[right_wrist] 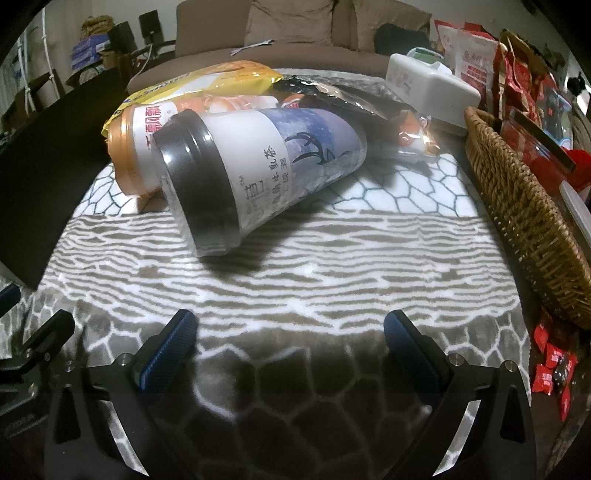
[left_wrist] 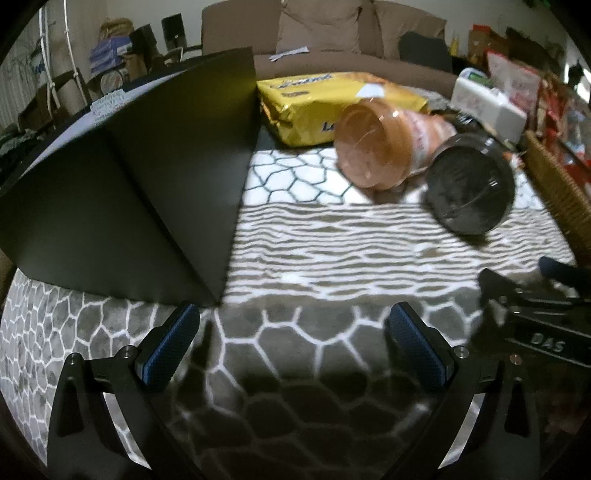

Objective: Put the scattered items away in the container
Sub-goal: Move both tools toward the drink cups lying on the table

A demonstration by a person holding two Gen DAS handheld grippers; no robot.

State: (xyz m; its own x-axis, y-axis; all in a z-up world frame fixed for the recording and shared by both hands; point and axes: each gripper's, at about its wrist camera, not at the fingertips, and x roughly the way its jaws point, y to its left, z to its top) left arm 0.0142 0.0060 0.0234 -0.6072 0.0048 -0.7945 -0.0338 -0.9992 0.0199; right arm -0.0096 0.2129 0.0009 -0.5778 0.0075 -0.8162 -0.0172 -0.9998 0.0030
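On the patterned cloth lie two toppled drink cups. The black-lidded cup [right_wrist: 258,166] with a blue deer label rests against the orange-lidded cup [right_wrist: 144,147]. In the left wrist view I see both from their lid ends, the orange cup [left_wrist: 373,147] and the black cup [left_wrist: 469,184]. A yellow snack bag [left_wrist: 328,103] lies behind them. The wicker basket [right_wrist: 524,229] stands at the right. My left gripper [left_wrist: 291,343] hovers open over bare cloth. My right gripper [right_wrist: 291,343] is open too, short of the black cup, with nothing between its fingers.
A large dark box [left_wrist: 122,192] stands at the left. A white tissue box [right_wrist: 428,88] and a dark snack packet [right_wrist: 354,99] lie behind the cups. Small red sweets [right_wrist: 554,369] lie beside the basket. A brown sofa [left_wrist: 332,33] is beyond the table.
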